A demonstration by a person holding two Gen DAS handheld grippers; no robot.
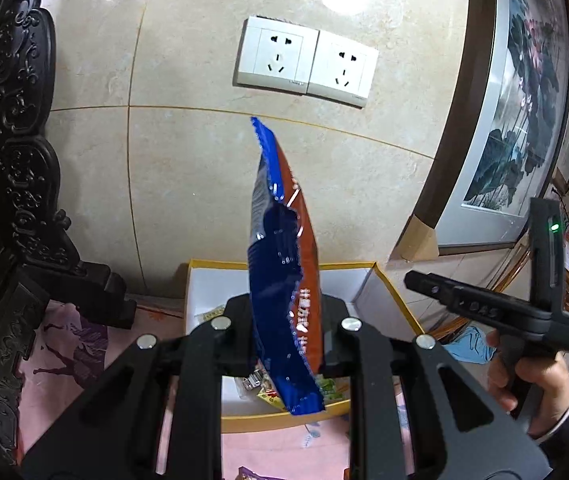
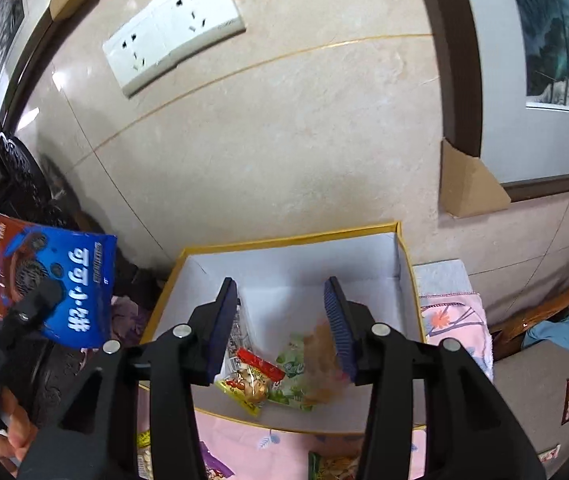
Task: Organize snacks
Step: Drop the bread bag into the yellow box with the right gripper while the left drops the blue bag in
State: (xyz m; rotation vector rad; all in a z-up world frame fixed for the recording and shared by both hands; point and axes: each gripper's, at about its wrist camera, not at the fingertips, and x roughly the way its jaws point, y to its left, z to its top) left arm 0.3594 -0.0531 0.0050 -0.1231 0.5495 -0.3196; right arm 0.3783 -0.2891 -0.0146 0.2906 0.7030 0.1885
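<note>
Left gripper [image 1: 284, 332] pinches blue bag [image 1: 282, 264] near its lower half, edge-on at frame centre, above box [image 1: 388, 284]. Right gripper [image 2: 280, 332] gapes wide, empty, over box. Bag looks light, crinkly, slick; contents likely crushable. Best gripped at a sealed edge.

L gripper [image 1: 286, 344] jaws clamp blue snack bag [image 1: 280, 280] upright above yellow-rimmed box [image 1: 388, 280].

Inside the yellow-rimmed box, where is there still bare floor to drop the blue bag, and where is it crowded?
The box is bare along its back wall and right side. The near-left corner is crowded with small packets. The left gripper holds the blue bag above the box; the right gripper is open over it.
</note>
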